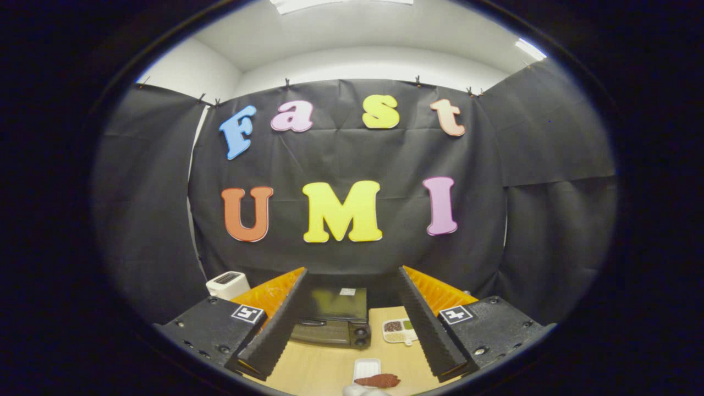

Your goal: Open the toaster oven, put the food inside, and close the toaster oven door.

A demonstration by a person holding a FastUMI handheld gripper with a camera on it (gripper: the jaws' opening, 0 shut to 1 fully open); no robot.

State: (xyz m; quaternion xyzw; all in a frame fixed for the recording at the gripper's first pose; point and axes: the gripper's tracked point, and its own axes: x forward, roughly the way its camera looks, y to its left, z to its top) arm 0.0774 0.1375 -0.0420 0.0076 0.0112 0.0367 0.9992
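Ahead, hand-held gripper (352,324) spread wide; dark toaster oven (331,319) apparently closed, reddish-brown food (378,380) nearer.

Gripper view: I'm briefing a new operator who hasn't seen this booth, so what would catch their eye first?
The gripper, its two fingers spread wide open, holds nothing. Between the fingers, at the far side of the wooden table, stands the black toaster oven with its door shut. Nearer, a reddish-brown piece of food lies beside a small white tray, and a divided dish sits right of the oven.
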